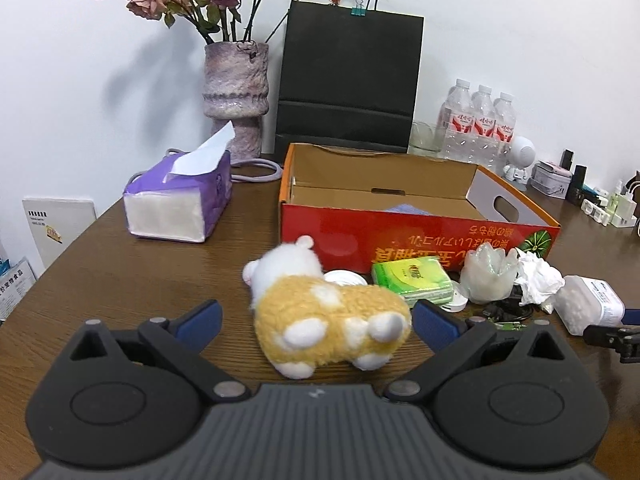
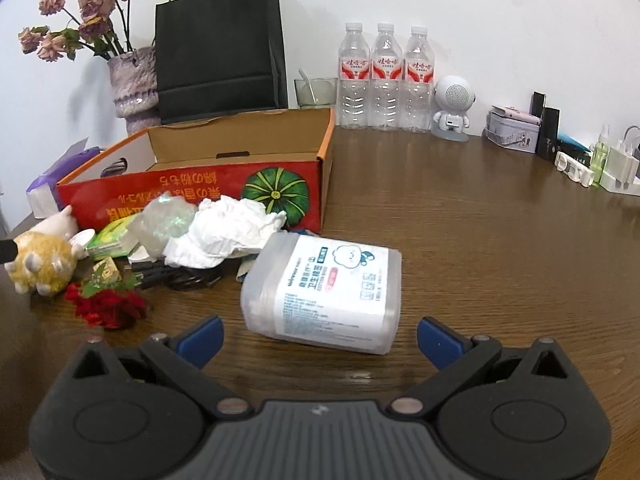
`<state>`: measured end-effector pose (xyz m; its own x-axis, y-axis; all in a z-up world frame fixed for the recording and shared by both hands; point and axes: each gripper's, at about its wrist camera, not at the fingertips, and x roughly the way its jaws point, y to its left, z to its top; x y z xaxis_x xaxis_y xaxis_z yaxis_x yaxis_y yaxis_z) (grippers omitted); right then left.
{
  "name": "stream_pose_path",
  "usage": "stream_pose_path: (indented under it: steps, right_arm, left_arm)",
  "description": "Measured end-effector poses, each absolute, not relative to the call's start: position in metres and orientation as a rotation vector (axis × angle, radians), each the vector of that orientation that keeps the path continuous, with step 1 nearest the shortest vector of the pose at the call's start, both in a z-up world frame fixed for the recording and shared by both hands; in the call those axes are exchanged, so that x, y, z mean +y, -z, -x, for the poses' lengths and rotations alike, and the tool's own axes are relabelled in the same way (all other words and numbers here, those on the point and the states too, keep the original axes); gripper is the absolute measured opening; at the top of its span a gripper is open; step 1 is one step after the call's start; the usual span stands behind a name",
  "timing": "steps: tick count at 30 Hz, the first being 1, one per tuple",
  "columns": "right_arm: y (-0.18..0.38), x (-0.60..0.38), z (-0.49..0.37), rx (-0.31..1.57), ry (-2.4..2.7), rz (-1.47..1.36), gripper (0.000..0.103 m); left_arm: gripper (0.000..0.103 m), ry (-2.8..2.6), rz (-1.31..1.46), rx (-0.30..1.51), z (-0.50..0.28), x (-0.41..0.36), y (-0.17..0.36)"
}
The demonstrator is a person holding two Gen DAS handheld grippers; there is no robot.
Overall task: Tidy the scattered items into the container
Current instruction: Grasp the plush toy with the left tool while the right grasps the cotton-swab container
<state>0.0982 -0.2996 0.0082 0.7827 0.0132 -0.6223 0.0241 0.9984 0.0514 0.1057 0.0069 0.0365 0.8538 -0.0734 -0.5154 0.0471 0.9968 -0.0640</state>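
Observation:
An open red cardboard box (image 1: 400, 240) stands on the wooden table; it also shows in the right wrist view (image 2: 200, 188). A yellow and white plush toy (image 1: 328, 316) lies in front of it, between the wide-open fingers of my left gripper (image 1: 316, 322), not gripped. My right gripper (image 2: 320, 338) is open, just short of a clear plastic cotton swab box (image 2: 324, 292). Beside the box lie a green tissue pack (image 1: 412, 282), a clear lotus-shaped piece (image 1: 486, 274), crumpled white tissue (image 2: 228, 232), a red artificial flower (image 2: 108, 306) and dark cables (image 2: 180, 276).
A purple tissue pack (image 1: 180, 204), a vase of dried roses (image 1: 236, 96) and a black paper bag (image 1: 348, 80) stand behind the box. Three water bottles (image 2: 384, 76), a white robot-shaped speaker (image 2: 452, 104) and small items (image 2: 576, 156) line the back right.

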Motion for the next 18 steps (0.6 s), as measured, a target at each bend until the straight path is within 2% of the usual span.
stream_pose_path:
  steps: [18]
  right_arm:
    - [0.001, -0.291, -0.126, 0.690, 0.053, -0.037, 0.103]
  left_arm:
    - [0.103, 0.024, -0.082, 0.557, -0.137, -0.024, -0.014]
